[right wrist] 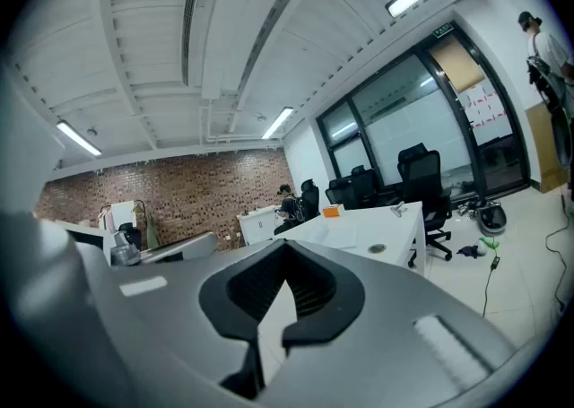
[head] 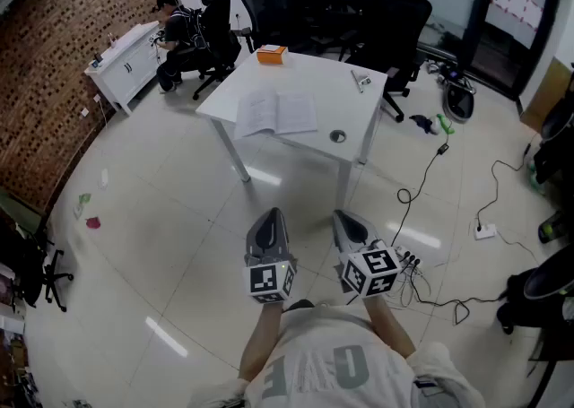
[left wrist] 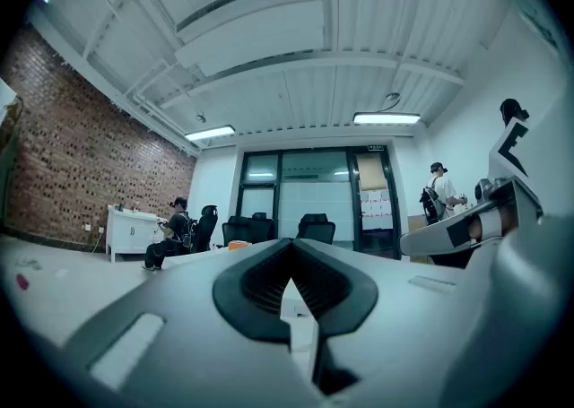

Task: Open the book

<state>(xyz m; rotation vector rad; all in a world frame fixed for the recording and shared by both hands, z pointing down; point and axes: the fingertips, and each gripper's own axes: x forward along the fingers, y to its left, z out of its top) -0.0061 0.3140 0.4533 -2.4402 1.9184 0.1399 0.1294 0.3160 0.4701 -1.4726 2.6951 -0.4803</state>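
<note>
OFFICE INTERIOR: A white tabletop [head: 359,124] stands at upper centre of the head view, with black swivel chairs [head: 395,12] behind it and a glass partition [left wrist: 314,204] beyond. A brick wall [head: 63,56] and white cabinet [head: 126,65] line the upper left, where a person [head: 179,34] sits. Strip lights [left wrist: 387,117] run overhead; cables [head: 405,193] trail across the glossy tiled floor [head: 179,245] at right.

Ahead of you, the book [head: 276,114] lies on the surface [head: 309,70], with a box [head: 271,55] behind it and chairs [head: 395,12] beyond. Your left tool [head: 272,216] and right tool [head: 343,218] sit side by side, well short of the surface.
</note>
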